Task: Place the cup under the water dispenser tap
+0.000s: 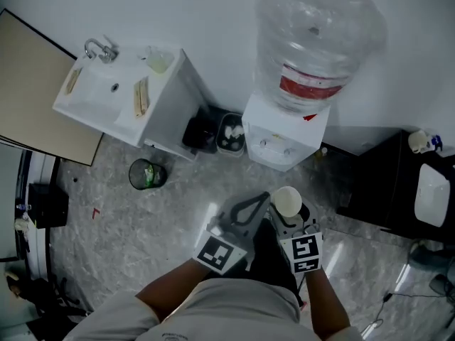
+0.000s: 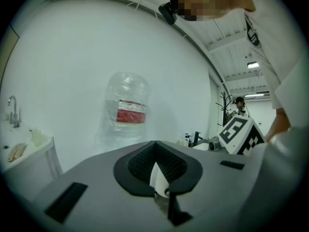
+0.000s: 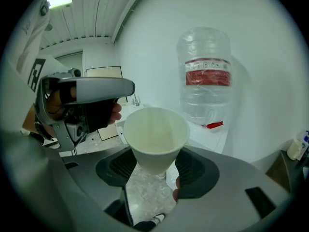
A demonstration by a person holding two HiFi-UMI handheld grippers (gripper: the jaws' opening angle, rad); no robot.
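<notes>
A white paper cup [image 1: 288, 200] [image 3: 155, 139] stands upright and empty between the jaws of my right gripper [image 1: 288, 210] [image 3: 157, 154], which is shut on its lower wall. The water dispenser [image 1: 284, 130] with its clear bottle [image 1: 313, 41] [image 3: 205, 76] [image 2: 126, 108] stands ahead against the white wall, its taps [image 1: 274, 145] a short way beyond the cup. A small red part [image 3: 215, 125] shows on the dispenser's top. My left gripper [image 1: 260, 199] [image 2: 155, 146] sits just left of the cup, tips together, holding nothing.
A white sink unit [image 1: 106, 94] stands at the left, with a black bin [image 1: 199, 133] and a small waste bin [image 1: 231, 133] between it and the dispenser. A round bin [image 1: 146, 174] sits on the floor. A dark cabinet [image 1: 384, 183] is at the right.
</notes>
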